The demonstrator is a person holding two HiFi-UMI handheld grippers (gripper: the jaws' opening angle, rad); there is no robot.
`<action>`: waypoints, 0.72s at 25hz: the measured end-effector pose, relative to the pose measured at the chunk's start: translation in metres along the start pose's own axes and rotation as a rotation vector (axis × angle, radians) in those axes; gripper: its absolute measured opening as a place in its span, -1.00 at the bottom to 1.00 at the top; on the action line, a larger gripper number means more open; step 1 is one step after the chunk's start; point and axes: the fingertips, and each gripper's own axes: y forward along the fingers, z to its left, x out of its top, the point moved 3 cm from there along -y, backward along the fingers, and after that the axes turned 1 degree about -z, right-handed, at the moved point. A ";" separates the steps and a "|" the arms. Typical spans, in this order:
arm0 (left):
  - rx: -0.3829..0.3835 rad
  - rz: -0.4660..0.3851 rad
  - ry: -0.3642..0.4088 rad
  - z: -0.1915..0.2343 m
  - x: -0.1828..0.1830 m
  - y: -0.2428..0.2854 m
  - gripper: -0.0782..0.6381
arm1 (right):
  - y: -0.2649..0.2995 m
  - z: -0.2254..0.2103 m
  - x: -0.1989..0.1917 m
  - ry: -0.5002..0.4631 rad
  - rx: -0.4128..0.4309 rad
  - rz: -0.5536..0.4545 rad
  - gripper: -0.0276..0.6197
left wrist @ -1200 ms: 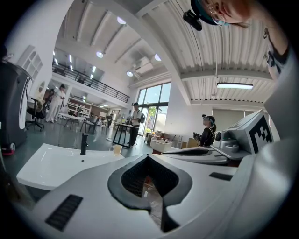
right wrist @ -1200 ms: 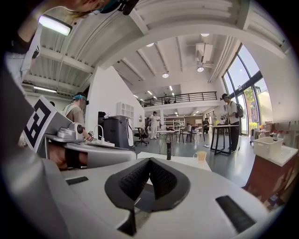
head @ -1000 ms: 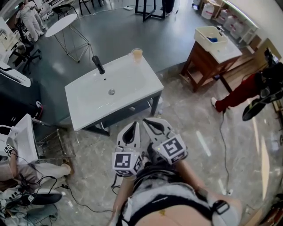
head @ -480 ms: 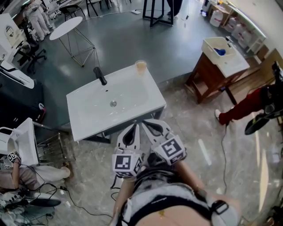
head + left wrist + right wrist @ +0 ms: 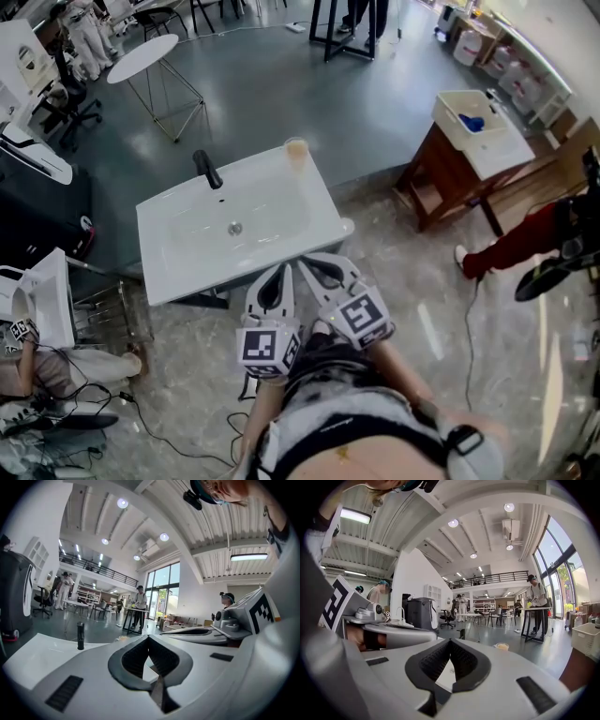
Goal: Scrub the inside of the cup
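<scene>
A clear cup [image 5: 296,150] with a brownish bottom stands on the far right corner of the white sink [image 5: 187,267], right of the black faucet [image 5: 207,170]. My two grippers are held side by side close to the body, just short of the sink's front edge. The left gripper [image 5: 278,272] is shut and empty, and so is the right gripper [image 5: 314,265]. In the left gripper view the shut left gripper [image 5: 148,639] points towards the faucet [image 5: 80,635] and the cup [image 5: 123,638]. The right gripper [image 5: 450,641] is also shut, with the cup [image 5: 502,646] far ahead to its right.
A wooden stand with a white tub [image 5: 473,122] is at the right, beside a person's red-trousered leg [image 5: 511,239]. A round white table [image 5: 142,56] stands beyond the sink. Cables [image 5: 112,403] and another white basin [image 5: 42,295] lie at the left.
The sink and cup sit lower in the head view, nearer to the grippers. Both grippers stay shut and keep their place in front of the body.
</scene>
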 end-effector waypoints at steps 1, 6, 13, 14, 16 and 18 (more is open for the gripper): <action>0.000 0.000 0.003 0.001 0.001 0.002 -0.78 | 0.001 -0.002 0.000 0.000 0.000 0.000 -0.91; 0.003 0.013 0.007 0.011 0.000 0.015 -0.78 | 0.013 -0.014 0.001 0.001 -0.007 0.002 -0.91; -0.057 0.021 0.004 0.039 0.007 0.045 -0.78 | 0.044 -0.028 0.003 0.018 -0.066 0.009 -0.91; -0.070 0.024 0.005 0.042 0.008 0.051 -0.78 | 0.048 -0.032 0.005 0.020 -0.076 0.009 -0.91; -0.091 0.028 0.007 0.049 0.011 0.063 -0.78 | 0.058 -0.040 0.008 0.022 -0.095 0.010 -0.91; -0.115 0.030 0.015 0.060 0.015 0.074 -0.78 | 0.071 -0.047 0.011 0.020 -0.114 0.009 -0.91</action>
